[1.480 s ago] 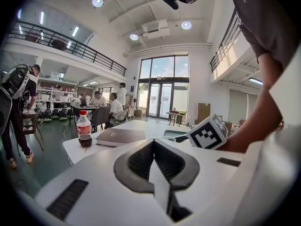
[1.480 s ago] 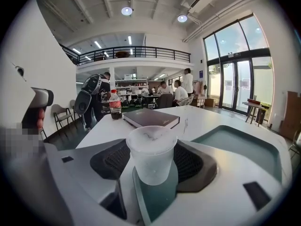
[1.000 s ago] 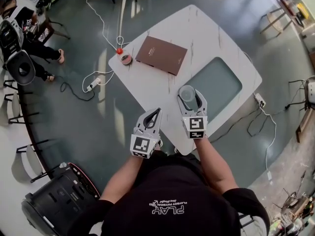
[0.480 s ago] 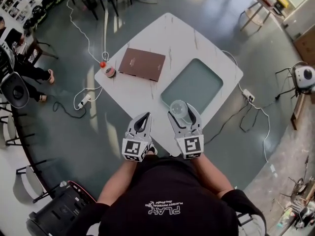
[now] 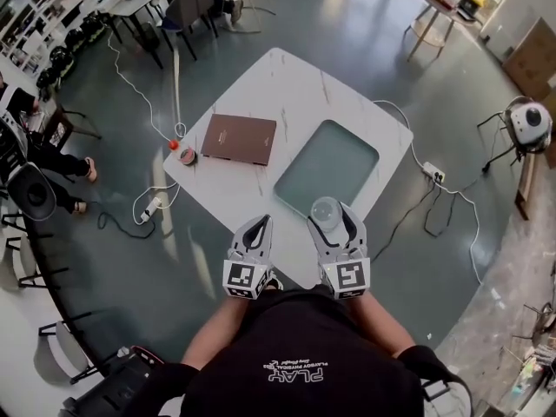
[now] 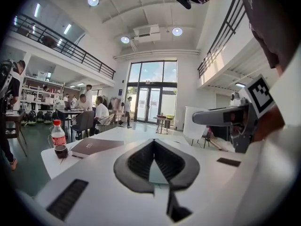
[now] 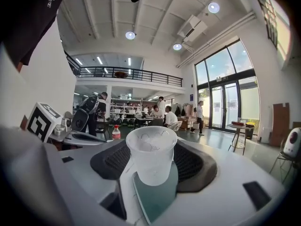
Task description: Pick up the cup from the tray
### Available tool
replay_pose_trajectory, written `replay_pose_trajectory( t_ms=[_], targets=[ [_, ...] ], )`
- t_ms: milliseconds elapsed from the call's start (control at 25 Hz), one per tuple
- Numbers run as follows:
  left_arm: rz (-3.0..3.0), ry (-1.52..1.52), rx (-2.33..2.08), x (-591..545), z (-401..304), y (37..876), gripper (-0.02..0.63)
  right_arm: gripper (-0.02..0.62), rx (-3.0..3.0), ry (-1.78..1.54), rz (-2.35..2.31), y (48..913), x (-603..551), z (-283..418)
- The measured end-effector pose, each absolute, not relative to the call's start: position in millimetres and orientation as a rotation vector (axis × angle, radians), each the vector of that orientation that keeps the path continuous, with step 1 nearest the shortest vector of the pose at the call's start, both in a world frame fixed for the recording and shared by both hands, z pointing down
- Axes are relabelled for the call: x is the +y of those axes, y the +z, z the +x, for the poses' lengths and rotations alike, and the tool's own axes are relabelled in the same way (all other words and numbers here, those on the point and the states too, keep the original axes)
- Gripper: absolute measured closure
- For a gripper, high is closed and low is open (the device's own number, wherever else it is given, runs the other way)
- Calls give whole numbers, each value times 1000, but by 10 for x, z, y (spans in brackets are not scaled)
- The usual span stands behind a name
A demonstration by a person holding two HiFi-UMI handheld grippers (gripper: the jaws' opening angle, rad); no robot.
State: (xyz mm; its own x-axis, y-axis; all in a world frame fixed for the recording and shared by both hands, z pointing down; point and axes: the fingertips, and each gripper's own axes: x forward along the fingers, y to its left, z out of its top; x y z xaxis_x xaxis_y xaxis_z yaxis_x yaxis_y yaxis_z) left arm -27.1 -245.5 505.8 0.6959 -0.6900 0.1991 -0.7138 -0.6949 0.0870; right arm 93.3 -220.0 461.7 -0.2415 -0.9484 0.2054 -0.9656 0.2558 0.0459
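Since the thin translucent plastic cup [image 7: 150,157], clamped by its wall in my right gripper's [image 5: 332,218] jaws above the white bench's [image 5: 287,85] near corner beside the grey-green tray [image 5: 328,165], looks light and crushable, I'd squeeze gently, my left gripper's [image 5: 258,228] jaws together and empty.

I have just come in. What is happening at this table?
A person holds a gripper in each hand at a white table. The right gripper has its fingers closed on a translucent plastic cup and holds it up in the air, off the green tray that lies on the table. The left gripper is shut and holds nothing. A brown book lies beside the tray, untouched.
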Motion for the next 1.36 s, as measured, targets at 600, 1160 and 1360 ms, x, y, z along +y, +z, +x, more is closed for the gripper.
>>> replay_pose_trajectory(
  t_ms=[600,1160,1360],
  targets=[
    [2784,219,-1121,-2487,-100,4976,598,322,-2302,35,1886,4394,-2267,1024],
    [2790,190,-1117,-2452,-37,4871,598,322,-2340,55,1857,4508,-2248,1015],
    [2805,138,-1136,-2656,56,4772,598,321,-2320,13,1856,4542,-2410,1161]
  ],
)
